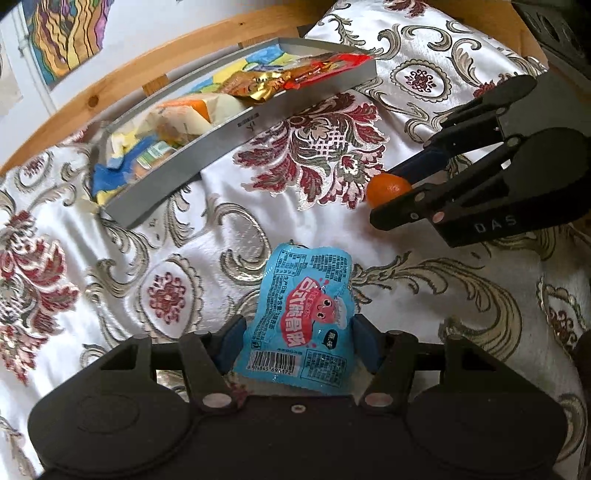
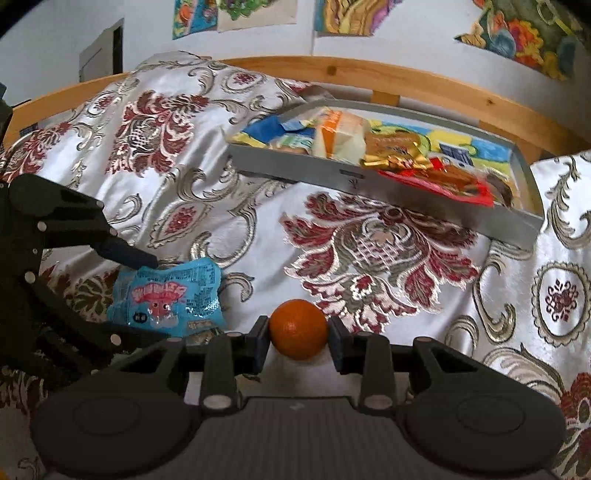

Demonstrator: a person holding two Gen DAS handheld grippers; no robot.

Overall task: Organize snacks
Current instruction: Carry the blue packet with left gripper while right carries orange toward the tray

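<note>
A floral bedspread (image 1: 229, 236) is shown from two hand-held grippers. The left gripper (image 1: 297, 343) is seen with its blue-padded fingers (image 1: 231, 341) set on either side of a blue snack packet (image 1: 306, 314); the packet lies between the pads, its printed face turned up, but whether the pads press on it cannot be told. The right gripper (image 2: 298, 338) is shown with its fingers closed against both sides of a small orange (image 2: 298, 328), which is held between the tips just above the bedspread. Ahead of both grippers, a shallow grey tray (image 2: 388, 188) is seen resting tilted on the fabric, already filled with assorted snack wrappers (image 2: 391, 151) in yellow, gold, red and blue. Beyond the tray, a wooden bed rail (image 2: 424, 81) is visible, and coloured drawings (image 2: 517, 33) are seen on the wall behind it. In the left view, the right gripper and the orange appear ahead and to the right.
</note>
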